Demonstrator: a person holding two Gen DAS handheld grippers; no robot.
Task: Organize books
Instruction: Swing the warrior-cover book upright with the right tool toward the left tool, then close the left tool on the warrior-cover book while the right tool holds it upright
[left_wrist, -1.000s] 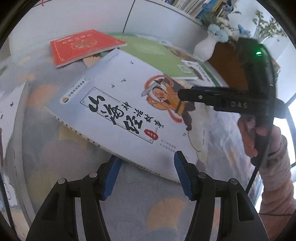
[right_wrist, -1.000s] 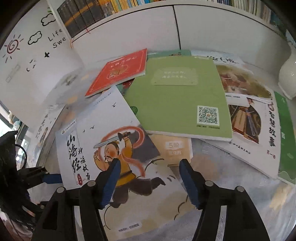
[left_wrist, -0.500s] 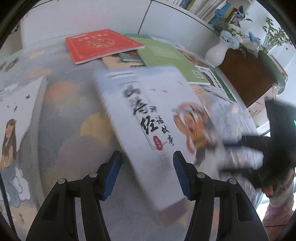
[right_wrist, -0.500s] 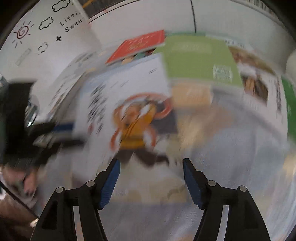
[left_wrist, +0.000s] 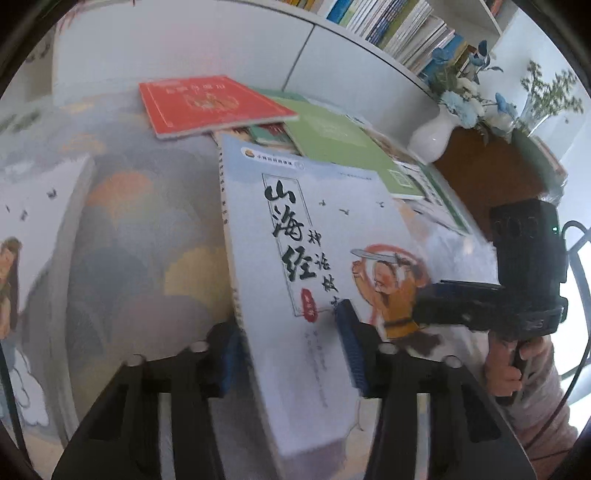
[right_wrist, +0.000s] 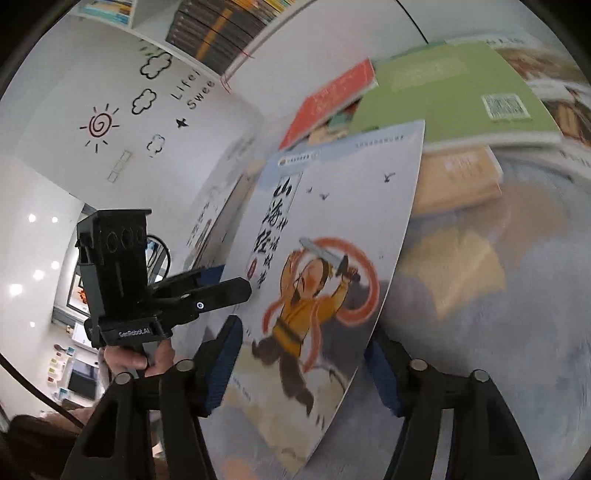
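I have the pale-blue storybook (left_wrist: 314, 280) up off the surface (left_wrist: 140, 236) now, where a second ago it lay flat among the others. Both sets of jaws have just been closing with the book between them: my left gripper (left_wrist: 290, 354) pinches its near edge, one pad on the cover and the other under the spine, and my right gripper (right_wrist: 303, 365) straddles the bottom edge, though blur there leaves me unsure its pads are truly biting. The book now stands tilted between the two, so I judge it ready to carry to a tidy stack. Still loose on the patterned surface are the red book (left_wrist: 210, 103), overlapping the green book (left_wrist: 343, 147), with more covers beyond. A white vase (left_wrist: 432, 140) of flowers stands at the far right, and packed bookshelves (left_wrist: 399, 26) run along the wall behind.
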